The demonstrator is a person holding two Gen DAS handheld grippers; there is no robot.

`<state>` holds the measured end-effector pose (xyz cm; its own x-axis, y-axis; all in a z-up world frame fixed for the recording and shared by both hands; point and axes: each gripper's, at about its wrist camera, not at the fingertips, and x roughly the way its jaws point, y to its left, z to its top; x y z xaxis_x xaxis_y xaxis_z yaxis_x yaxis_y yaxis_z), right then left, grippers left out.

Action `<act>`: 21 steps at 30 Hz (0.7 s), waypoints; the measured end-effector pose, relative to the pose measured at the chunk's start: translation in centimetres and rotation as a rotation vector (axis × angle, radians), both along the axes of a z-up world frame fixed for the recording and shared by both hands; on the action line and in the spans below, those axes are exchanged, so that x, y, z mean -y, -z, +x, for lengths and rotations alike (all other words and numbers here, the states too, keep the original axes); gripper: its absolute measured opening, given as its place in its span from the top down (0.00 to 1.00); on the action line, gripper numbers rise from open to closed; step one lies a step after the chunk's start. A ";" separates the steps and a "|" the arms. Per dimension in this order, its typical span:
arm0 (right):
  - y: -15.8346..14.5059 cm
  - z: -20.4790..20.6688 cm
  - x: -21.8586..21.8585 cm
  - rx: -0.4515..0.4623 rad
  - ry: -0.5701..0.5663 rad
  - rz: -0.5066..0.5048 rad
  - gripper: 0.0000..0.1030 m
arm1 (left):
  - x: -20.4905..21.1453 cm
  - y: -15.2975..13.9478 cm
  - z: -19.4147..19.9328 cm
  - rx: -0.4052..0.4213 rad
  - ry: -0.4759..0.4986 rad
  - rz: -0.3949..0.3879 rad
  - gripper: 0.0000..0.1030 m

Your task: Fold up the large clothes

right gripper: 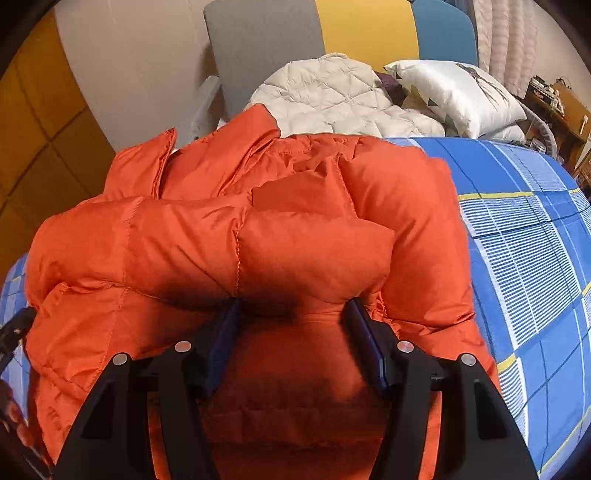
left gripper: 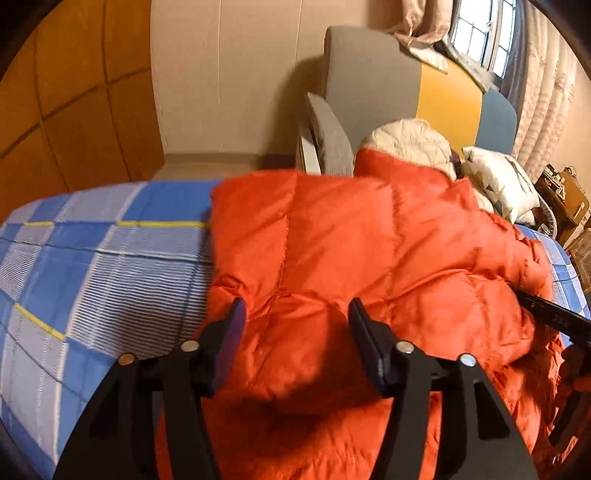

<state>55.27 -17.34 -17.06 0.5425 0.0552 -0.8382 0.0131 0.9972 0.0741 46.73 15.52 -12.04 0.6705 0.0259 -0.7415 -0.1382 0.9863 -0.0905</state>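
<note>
An orange puffer jacket (left gripper: 351, 240) lies on a blue checked bedsheet (left gripper: 92, 258). It also fills the right wrist view (right gripper: 258, 229), where a sleeve is folded across its body. My left gripper (left gripper: 297, 314) is open, its fingers pressing on the jacket's near left part. My right gripper (right gripper: 293, 314) is open, its fingertips tucked under the folded sleeve's edge. The right gripper's black body (left gripper: 554, 317) shows at the right edge of the left wrist view.
A cream quilted jacket (right gripper: 332, 99) and a white pillow (right gripper: 458, 96) lie at the far end of the bed. Behind them stands a grey, yellow and blue headboard (right gripper: 365, 29). The bedsheet (right gripper: 524, 240) shows to the right of the orange jacket. A wooden cabinet (left gripper: 565, 199) stands at far right.
</note>
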 end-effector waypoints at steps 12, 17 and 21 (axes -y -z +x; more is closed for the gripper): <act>-2.5 -4.9 0.3 0.026 0.027 0.045 0.19 | 0.2 -5.5 -7.4 0.130 0.020 0.004 0.30; -3.0 -8.7 1.1 -0.008 0.031 0.084 0.19 | 0.1 -6.2 -10.9 0.142 0.026 -0.001 0.30; -3.1 -12.2 2.1 -0.026 0.046 0.097 0.19 | 0.1 -6.2 -13.3 0.141 0.026 -0.018 0.29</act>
<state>43.07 -19.42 -14.01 0.5246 0.1122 -0.8439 0.0620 0.9836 0.1693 33.40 15.37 -5.85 0.7685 -0.0051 -0.6398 -0.0976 0.9873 -0.1251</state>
